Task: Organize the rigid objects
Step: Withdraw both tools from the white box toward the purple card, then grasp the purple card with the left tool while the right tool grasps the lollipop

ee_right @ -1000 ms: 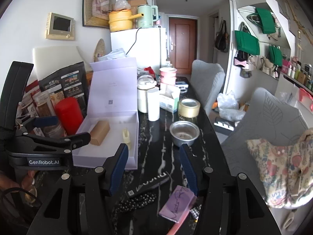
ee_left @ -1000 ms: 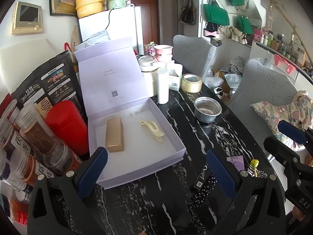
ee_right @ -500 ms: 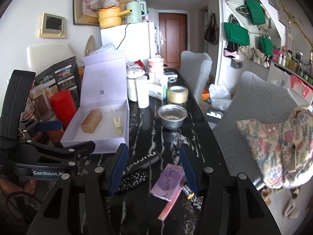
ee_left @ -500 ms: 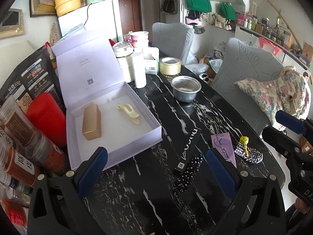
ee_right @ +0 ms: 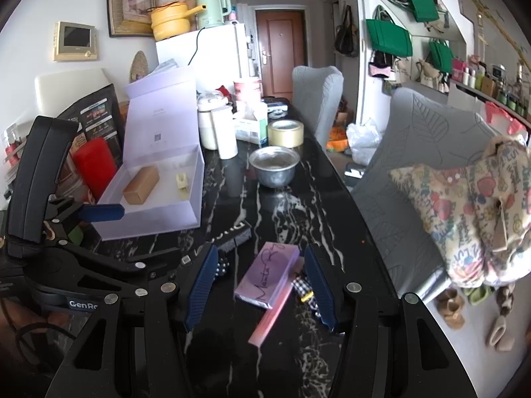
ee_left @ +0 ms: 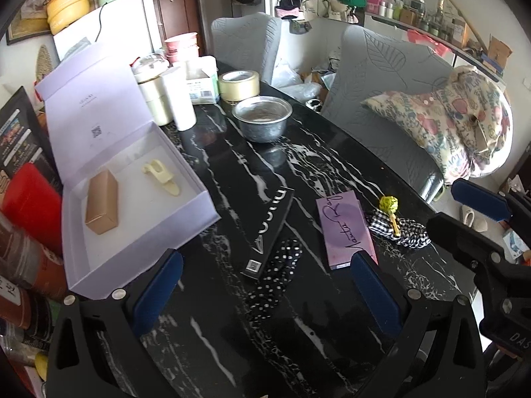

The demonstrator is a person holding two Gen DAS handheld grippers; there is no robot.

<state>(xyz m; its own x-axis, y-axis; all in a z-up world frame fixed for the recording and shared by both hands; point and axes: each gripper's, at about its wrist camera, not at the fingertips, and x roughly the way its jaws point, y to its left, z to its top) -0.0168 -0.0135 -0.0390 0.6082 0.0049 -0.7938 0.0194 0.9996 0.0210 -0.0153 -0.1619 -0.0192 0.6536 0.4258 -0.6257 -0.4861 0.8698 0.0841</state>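
Observation:
An open lilac box (ee_left: 139, 179) (ee_right: 156, 199) on the black marble table holds a tan rectangular box (ee_left: 102, 206) (ee_right: 141, 184) and a cream plastic clip (ee_left: 161, 178) (ee_right: 182, 183). On the table lie a long black box (ee_left: 270, 230), a purple flat box (ee_left: 345, 229) (ee_right: 267, 273), a polka-dot band (ee_left: 275, 277) and a checked hair tie with a green knot (ee_left: 396, 225). My left gripper (ee_left: 265, 287) is open and empty above the black box. My right gripper (ee_right: 262, 287) is open and empty, its fingers either side of the purple box.
A steel bowl (ee_left: 262, 117) (ee_right: 273, 165), a tape roll (ee_left: 239, 84), white canisters (ee_left: 181, 99) and a tissue box stand further back. A red can (ee_left: 28, 204) and jars crowd the left edge. Grey chairs (ee_left: 391, 99) with a patterned cushion stand on the right.
Both grippers have drawn back toward the near end of the table. The black box, purple box and hair ties have come into fuller view. Both stay open.

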